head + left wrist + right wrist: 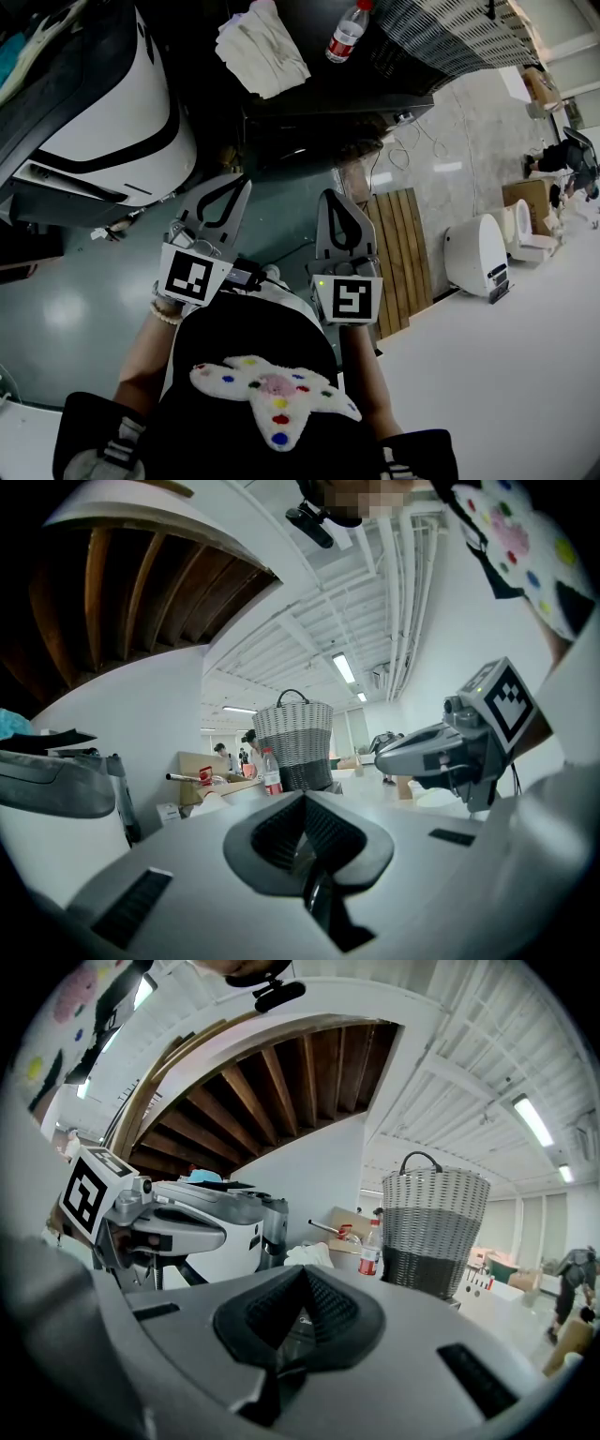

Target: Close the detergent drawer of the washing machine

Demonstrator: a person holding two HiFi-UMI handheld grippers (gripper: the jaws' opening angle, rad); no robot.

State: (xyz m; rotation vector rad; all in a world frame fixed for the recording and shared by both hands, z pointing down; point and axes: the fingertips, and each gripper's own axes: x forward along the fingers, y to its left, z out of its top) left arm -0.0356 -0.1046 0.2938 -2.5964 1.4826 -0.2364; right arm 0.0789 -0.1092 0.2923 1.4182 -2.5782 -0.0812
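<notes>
On my left gripper point(305, 803) and right gripper point(302, 1277) the jaws are pressed together, holding nothing. The white machine point(112, 122) to my left is cut off, and its front is hard to make out.

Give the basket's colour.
The basket is pale woven on top, dark below; right gripper view shows best.

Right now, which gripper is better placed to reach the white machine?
Left, probably: the white machine lies on the left gripper's side, farther from the right gripper. Both are shut and empty.

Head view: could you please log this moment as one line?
left gripper: jaws shut, empty | right gripper: jaws shut, empty | both held side by side
</notes>
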